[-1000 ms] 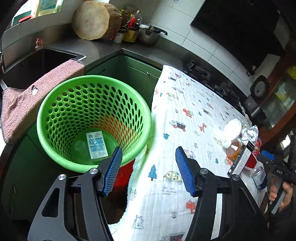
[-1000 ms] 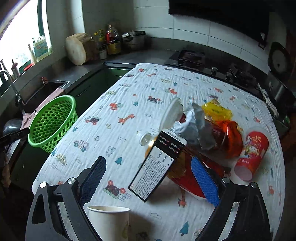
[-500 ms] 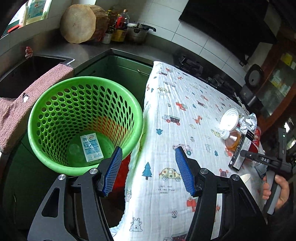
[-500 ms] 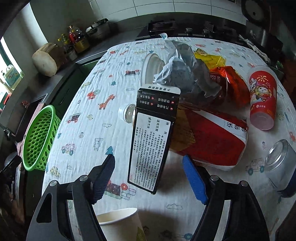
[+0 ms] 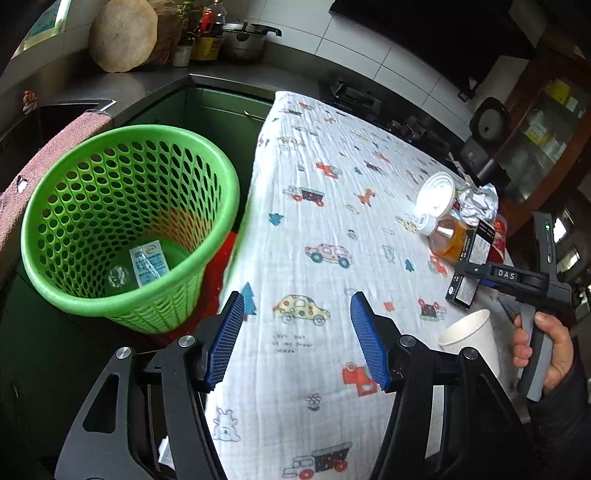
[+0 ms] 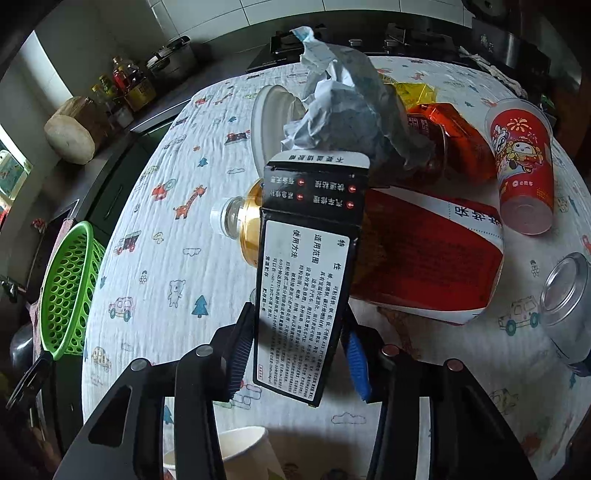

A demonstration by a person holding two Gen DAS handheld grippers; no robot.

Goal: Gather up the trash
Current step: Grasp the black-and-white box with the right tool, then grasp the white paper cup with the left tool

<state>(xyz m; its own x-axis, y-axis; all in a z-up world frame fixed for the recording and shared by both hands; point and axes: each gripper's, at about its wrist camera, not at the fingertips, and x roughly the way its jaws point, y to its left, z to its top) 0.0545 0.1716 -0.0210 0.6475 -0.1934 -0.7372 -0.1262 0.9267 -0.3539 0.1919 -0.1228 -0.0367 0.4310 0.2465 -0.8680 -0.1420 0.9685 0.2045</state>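
A tall black carton (image 6: 306, 273) with a white label leans among the trash on the patterned tablecloth; it also shows in the left wrist view (image 5: 471, 267). My right gripper (image 6: 297, 350) has its blue pads closed against both sides of the carton's lower end. My left gripper (image 5: 297, 341) is open and empty, over the table's near-left edge, beside the green basket (image 5: 122, 229). The basket holds a small white packet (image 5: 147, 264). Behind the carton lie crumpled paper (image 6: 347, 114), an amber bottle (image 6: 240, 225), a red bag (image 6: 432, 254) and a red cup (image 6: 524, 170).
A white paper cup (image 6: 236, 458) stands just under my right gripper. A silver can (image 6: 569, 295) lies at the right. A white lid (image 6: 273, 118) leans behind the bottle. The kitchen counter with a wooden block (image 5: 123, 35) and bottles runs behind the basket.
My right gripper moved forward onto the black carton and closed its pads on it. My left gripper swung right, away from the basket toward the table, staying open.
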